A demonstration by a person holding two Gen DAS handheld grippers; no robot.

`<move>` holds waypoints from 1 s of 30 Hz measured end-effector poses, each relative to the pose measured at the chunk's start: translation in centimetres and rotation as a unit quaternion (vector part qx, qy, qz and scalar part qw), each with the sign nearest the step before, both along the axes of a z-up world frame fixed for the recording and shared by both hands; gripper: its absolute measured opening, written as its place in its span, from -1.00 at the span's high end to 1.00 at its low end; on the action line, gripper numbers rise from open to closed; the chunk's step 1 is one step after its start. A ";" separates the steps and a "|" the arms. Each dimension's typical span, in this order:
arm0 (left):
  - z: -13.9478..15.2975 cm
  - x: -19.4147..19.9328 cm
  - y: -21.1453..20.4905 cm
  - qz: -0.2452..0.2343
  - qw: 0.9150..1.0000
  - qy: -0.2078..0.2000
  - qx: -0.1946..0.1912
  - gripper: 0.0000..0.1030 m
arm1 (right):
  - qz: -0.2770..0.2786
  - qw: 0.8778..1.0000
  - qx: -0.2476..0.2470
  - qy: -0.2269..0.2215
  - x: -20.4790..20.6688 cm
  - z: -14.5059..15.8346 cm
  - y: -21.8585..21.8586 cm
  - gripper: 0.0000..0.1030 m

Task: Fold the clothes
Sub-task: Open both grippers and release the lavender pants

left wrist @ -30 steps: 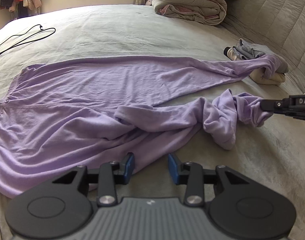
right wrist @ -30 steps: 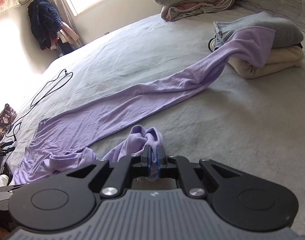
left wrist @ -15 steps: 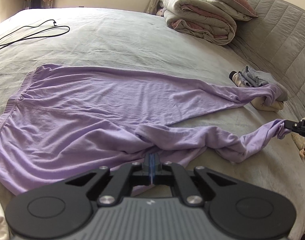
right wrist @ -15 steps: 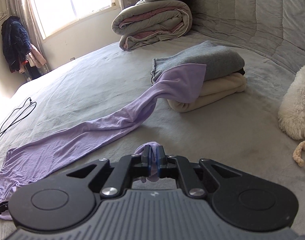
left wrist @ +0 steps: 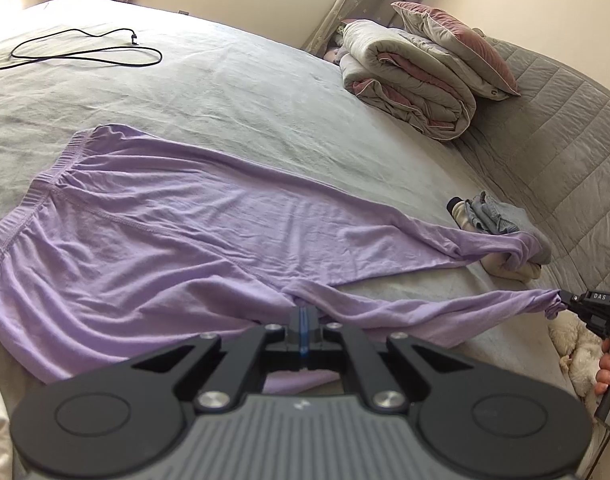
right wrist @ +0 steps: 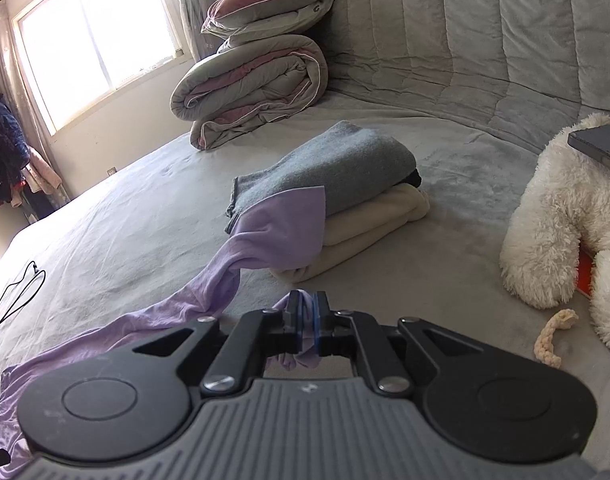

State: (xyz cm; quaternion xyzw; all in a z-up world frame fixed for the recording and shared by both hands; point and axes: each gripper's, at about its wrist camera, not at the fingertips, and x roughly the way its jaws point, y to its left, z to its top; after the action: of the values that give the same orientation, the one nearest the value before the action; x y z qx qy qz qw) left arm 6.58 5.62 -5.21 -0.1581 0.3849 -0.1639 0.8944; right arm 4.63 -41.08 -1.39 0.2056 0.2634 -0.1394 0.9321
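Lilac trousers (left wrist: 165, 240) lie spread on the grey bed, waistband at the left. My left gripper (left wrist: 303, 320) is shut on the near leg close to the crotch. That leg runs taut to the right, where my right gripper (left wrist: 565, 300) pinches its cuff. In the right wrist view the right gripper (right wrist: 307, 320) is shut on a bunch of lilac cloth. The far leg (right wrist: 273, 232) drapes with its end over a stack of folded clothes (right wrist: 345, 168).
A rolled duvet with a pillow on top (left wrist: 417, 76) sits at the head of the bed. A black cable (left wrist: 85, 50) lies at the far left. A white plush toy (right wrist: 565, 216) and a small rope toy (right wrist: 553, 332) lie to the right of my right gripper.
My left gripper went from open to shut on the near leg. My right gripper pulled the cuff rightward, and the bunched leg has stretched out straight.
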 end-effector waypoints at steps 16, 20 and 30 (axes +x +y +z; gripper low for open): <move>-1.1 -0.5 0.0 0.011 0.998 0.028 0.046 0.63 | -0.007 0.998 -0.038 0.043 -0.6 -1.4 -1.9 0.97; -0.9 -0.5 1.0 0.032 0.998 0.028 0.047 0.45 | 0.005 0.998 -0.047 0.047 -0.8 -1.5 -1.1 0.78; -0.6 -1.0 4.5 0.102 0.993 0.036 0.038 0.04 | 0.050 0.997 -0.047 0.047 0.6 -1.3 2.5 0.19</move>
State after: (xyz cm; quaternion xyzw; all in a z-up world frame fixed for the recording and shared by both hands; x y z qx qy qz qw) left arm 5.62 10.08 -5.79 -0.1677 0.4047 -0.0516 0.8975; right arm 5.20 -38.59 -2.71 0.1415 0.3096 -0.1147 0.9333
